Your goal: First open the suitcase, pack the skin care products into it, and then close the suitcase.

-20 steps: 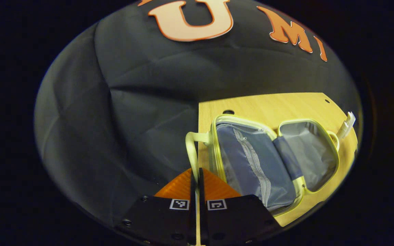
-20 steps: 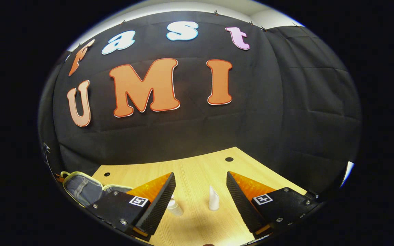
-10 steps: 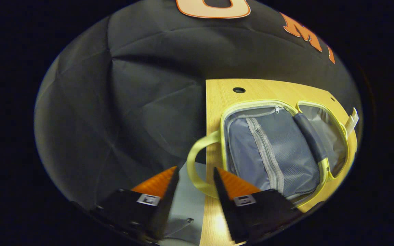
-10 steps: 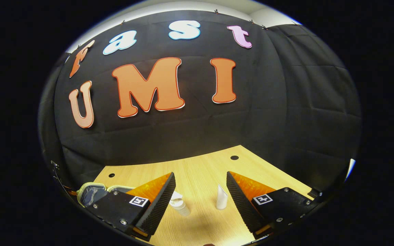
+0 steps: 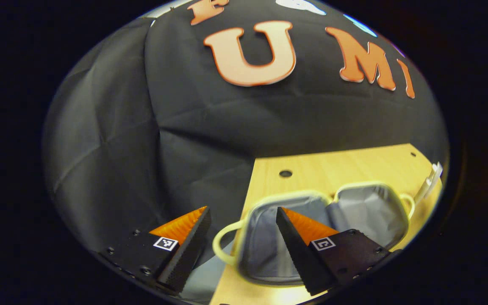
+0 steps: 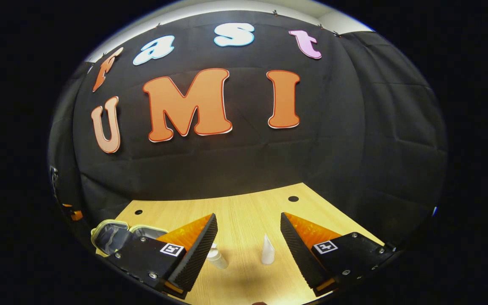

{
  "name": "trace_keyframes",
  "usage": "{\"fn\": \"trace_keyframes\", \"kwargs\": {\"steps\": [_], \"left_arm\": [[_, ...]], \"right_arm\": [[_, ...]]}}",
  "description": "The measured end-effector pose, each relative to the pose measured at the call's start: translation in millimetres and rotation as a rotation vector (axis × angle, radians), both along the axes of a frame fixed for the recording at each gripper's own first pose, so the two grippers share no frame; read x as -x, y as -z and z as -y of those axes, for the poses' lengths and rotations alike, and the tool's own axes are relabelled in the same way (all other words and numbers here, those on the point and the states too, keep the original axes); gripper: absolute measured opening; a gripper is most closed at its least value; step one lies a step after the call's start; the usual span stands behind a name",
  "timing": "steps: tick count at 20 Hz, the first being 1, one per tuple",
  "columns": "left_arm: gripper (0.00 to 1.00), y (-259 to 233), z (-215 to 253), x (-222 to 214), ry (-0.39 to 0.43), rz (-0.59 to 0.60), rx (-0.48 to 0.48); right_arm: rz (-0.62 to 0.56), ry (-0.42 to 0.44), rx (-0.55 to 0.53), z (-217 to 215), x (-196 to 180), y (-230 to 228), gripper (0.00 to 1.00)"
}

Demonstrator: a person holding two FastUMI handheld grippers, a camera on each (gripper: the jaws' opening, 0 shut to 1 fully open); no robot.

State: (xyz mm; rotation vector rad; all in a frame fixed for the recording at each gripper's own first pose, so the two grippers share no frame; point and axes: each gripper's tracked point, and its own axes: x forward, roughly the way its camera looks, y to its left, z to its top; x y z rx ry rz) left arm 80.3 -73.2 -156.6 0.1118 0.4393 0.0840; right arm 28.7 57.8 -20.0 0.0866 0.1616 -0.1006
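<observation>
Filling the lower part of both views, a pale wooden table (image 6: 244, 212) sits against the booth's black cloth wall (image 6: 354, 140), which is creased and hangs on the far side and at the sides; a strip of light ceiling (image 6: 235, 6) shows above the cloth in the right gripper view. Small dark holes (image 5: 285, 173) dot the tabletop near its far edge. In the left gripper view the suitcase (image 5: 354, 212) lies open and flat at the table's left edge, both grey-lined halves rimmed in pale yellow, its looped handle (image 5: 223, 245) hanging past the table edge toward the grey floor (image 5: 203, 284). A white tube (image 5: 431, 181) lies at the far right of that view, just beyond the suitcase. The left gripper (image 5: 242, 250) hovers above the near end of the suitcase with its fingers spread wide apart, holding nothing; the handle loop shows in the gap between them, apart from both. In the right gripper view the right gripper (image 6: 248, 248) is likewise spread wide and empty, held level above the table. Between its fingers, farther off, a white bottle (image 6: 217, 258) lies beside the left finger and a white tube (image 6: 267, 254) stands upright near the middle. The open suitcase (image 6: 112, 235) sits at the far left of that view.
</observation>
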Motion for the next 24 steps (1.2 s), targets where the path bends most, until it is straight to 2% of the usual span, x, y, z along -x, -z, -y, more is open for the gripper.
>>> {"fn": "trace_keyframes", "kwargs": {"steps": [1,2,4,5,6,7,10,12,16,17,18,20,22,23,24], "left_arm": [[0.98,-26.7,26.5,6.0,0.009,0.046,0.024],[0.98,-49.8,50.1,9.8,0.005,0.084,0.049],[0.99,-92.6,104.3,16.3,0.023,0.15,0.11],[0.98,-110.2,132.9,14.5,0.043,0.181,0.136],[0.98,-124.2,160.5,13.8,0.07,0.201,0.16],[0.98,-129.3,185.8,11.2,0.09,0.213,0.174],[0.98,-138.5,240.4,18.4,0.106,0.258,0.129],[0.98,-143.9,275.2,24.5,0.143,0.296,0.117],[0.98,-116.9,357.4,35.5,0.286,0.254,0.136],[0.98,-110.8,376.4,40.2,0.335,0.244,0.142],[0.98,-104.1,401.0,47.1,0.393,0.243,0.152],[0.98,-84.0,434.6,59.2,0.468,0.221,0.166],[0.98,-59.1,458.8,62.5,0.502,0.171,0.152],[0.98,-44.8,467.7,63.6,0.512,0.15,0.14],[0.98,-31.3,478.8,64.7,0.527,0.126,0.133]], "right_arm": [[0.003,-0.014,0.003,3.7,-2.8,-1.4,1.0],[0.007,-0.028,0.005,6.9,-5.2,-3.2,0.96],[0.021,-0.048,0.02,18.4,-9.9,-5.8,0.95],[0.026,-0.054,0.028,24.3,-12.4,-6.6,0.95],[0.032,-0.064,0.033,29.8,-13.7,-7.9,1.0],[0.029,-0.068,0.036,36.9,-14.7,-7.8,0.95],[0.031,-0.078,0.06,54.2,-15.9,-5.4,0.95],[0.035,-0.066,0.061,64.0,-13.0,-1.3,0.95],[-0.001,-0.052,0.055,73.2,-9.9,17.0,0.95],[-0.002,-0.049,0.06,76.1,-8.9,18.7,1.0],[-0.006,-0.044,0.07,79.3,-8.9,21.0,0.95],[-0.023,-0.041,0.086,84.0,-7.5,26.8,0.95],[-0.036,-0.038,0.091,88.5,-6.9,31.6,0.95],[-0.044,-0.033,0.095,92.2,-6.4,35.1,1.0],[-0.05,-0.026,0.1,96.9,-5.8,38.3,0.95]]}}
